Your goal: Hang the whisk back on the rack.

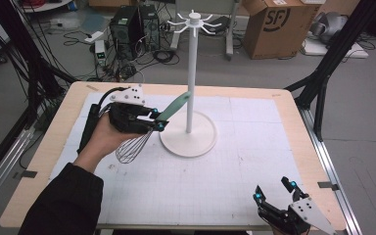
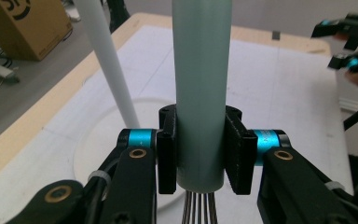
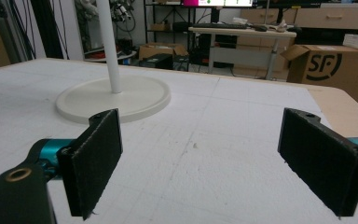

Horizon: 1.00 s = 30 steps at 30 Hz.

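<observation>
Grey floor (image 1: 274, 73) with tangled cables (image 1: 78, 36), 2 computer towers (image 1: 134, 27), cardboard box (image 1: 281, 27) beyond wooden table (image 1: 39, 161).

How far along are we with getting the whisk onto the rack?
Done: the left tool has clamped the green-handled wire whisk and lifted it off the mat. In hand: its handle tilts toward the white hook rack's pole. Left: hanging it on a hook. The right tool waits open.

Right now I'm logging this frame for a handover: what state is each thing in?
Whisk: held off the mat, tilted, green handle up.
Left gripper: shut on the whisk's handle.
Right gripper: open, holding nothing.
Hook stand: upright on the mat, nothing hanging on its hooks.
</observation>
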Each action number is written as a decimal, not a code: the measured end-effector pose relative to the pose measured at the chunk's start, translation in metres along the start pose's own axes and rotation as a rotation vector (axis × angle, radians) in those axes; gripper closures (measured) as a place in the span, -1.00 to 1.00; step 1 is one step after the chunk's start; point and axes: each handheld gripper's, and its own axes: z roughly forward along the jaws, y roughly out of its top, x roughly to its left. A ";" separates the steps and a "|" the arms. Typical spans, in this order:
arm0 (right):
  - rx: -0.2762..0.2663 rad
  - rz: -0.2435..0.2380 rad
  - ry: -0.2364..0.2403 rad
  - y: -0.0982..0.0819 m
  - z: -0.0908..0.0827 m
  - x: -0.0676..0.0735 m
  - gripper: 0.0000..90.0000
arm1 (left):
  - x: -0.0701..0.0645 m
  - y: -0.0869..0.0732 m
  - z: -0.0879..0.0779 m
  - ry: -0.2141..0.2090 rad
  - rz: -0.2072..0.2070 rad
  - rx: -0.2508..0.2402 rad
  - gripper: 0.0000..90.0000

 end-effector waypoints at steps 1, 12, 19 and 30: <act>0.000 0.002 0.001 0.000 0.000 0.000 -0.72 | 0.000 0.004 0.000 0.000 -0.005 -0.010 0.55; -0.003 0.005 0.003 0.001 0.000 -0.001 -0.72 | 0.006 0.045 -0.004 -0.042 -0.058 -0.106 0.55; -0.003 0.013 0.007 0.001 -0.001 -0.002 -0.72 | 0.010 0.063 -0.013 -0.065 -0.068 -0.174 0.55; -0.006 0.016 0.006 0.001 -0.002 -0.002 -0.72 | 0.021 0.080 -0.017 -0.094 -0.103 -0.249 0.55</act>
